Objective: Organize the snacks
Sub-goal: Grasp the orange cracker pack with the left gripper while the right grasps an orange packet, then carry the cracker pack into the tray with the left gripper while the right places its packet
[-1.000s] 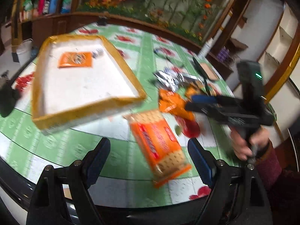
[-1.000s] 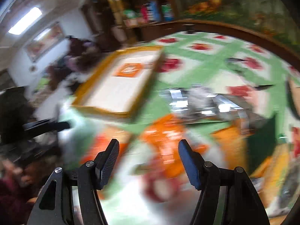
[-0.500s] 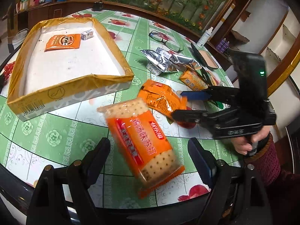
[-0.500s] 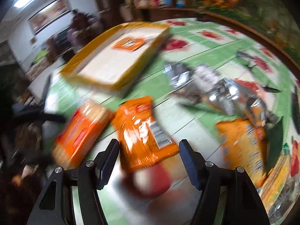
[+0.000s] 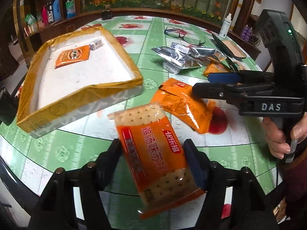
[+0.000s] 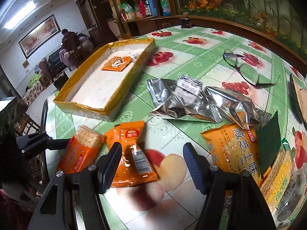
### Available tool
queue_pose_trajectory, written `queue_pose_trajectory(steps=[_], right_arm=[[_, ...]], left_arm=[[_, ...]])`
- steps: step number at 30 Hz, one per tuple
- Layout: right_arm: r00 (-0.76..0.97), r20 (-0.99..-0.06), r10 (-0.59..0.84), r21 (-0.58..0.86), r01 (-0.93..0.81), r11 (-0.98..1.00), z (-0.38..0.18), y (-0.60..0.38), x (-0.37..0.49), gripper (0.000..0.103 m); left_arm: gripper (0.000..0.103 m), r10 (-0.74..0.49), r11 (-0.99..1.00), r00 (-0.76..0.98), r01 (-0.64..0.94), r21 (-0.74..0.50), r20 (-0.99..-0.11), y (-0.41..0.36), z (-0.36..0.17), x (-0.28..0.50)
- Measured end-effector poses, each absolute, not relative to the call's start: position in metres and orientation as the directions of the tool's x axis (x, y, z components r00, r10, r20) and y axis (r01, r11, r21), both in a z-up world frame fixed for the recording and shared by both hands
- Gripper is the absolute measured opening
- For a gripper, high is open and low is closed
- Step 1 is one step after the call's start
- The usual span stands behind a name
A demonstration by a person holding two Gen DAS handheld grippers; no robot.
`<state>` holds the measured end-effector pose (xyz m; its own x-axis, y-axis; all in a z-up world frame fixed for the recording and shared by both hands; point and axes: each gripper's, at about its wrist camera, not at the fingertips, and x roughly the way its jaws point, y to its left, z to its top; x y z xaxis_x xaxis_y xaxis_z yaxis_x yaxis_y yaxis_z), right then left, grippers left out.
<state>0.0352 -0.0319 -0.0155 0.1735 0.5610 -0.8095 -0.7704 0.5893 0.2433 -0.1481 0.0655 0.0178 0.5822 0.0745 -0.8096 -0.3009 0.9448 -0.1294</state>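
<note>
— Two pickups at once? Which step?

— Grasping. Left hand-held gripper (image 5: pixel 152 151) low in the left wrist view, just closed in on the cracker pack (image 5: pixel 151 134), pads against both long edges. Right hand-held gripper (image 6: pixel 152 159) gaping wide over the small orange packet (image 6: pixel 132 153) at lower centre of the right wrist view, pinching nothing.

— Next move?

— Probably lifting the cracker pack off the tabletop (image 5: pixel 57 149) and carrying it up-left to the yellow-rimmed box (image 5: pixel 80 99). Firm hold needed, wrapper slippery-looking.

— Box contents?

— Only an orange sachet (image 5: pixel 73 55) and a small white wrapped piece (image 5: pixel 95 44), both at the far end. Silver pouches (image 6: pixel 182 99) and a yellow biscuit pack (image 6: pixel 232 149) outside, to the right.
</note>
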Motion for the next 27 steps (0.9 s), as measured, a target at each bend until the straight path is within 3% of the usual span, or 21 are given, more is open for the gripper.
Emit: queue_pose_trajectory(steps=[8,11,13,14,17,22,27], right_arm=[[0.19,-0.834,0.518,0.154,-0.822,0.549,-0.024,-0.005,0.008,0.071],[0.237,-0.854,0.464,0.065,-0.835,0.546,-0.032,0.004,-0.002,0.071],[0.241,-0.852,0.464,0.061,-0.835,0.546,-0.031,0.003,-0.003,0.059],[0.242,-0.855,0.458,0.064,-0.828,0.557,-0.031,0.001,0.0,0.057],[0.251,-0.857,0.449,0.068,-0.809,0.583,-0.031,-0.003,0.005,0.049],[0.251,-0.843,0.477,0.12,-0.775,0.62,-0.025,-0.014,0.015,0.049],[0.238,-0.824,0.513,0.16,-0.772,0.615,-0.019,-0.019,0.009,0.049]], left_arm=[[0.067,0.096,0.952,0.587,-0.291,-0.099,-0.804,0.078,0.017,-0.161],[0.071,0.176,0.955,0.574,-0.297,-0.003,-0.8,0.07,0.013,-0.159],[0.07,0.18,0.951,0.587,-0.309,-0.013,-0.789,0.071,0.012,-0.161],[0.062,0.188,0.952,0.594,-0.307,-0.005,-0.782,0.07,0.012,-0.161],[0.055,0.179,0.951,0.613,-0.309,-0.025,-0.769,0.073,0.013,-0.163],[0.054,0.081,0.953,0.661,-0.269,-0.135,-0.746,0.074,0.016,-0.166],[0.054,0.062,0.953,0.683,-0.257,-0.161,-0.728,0.07,0.02,-0.165]])
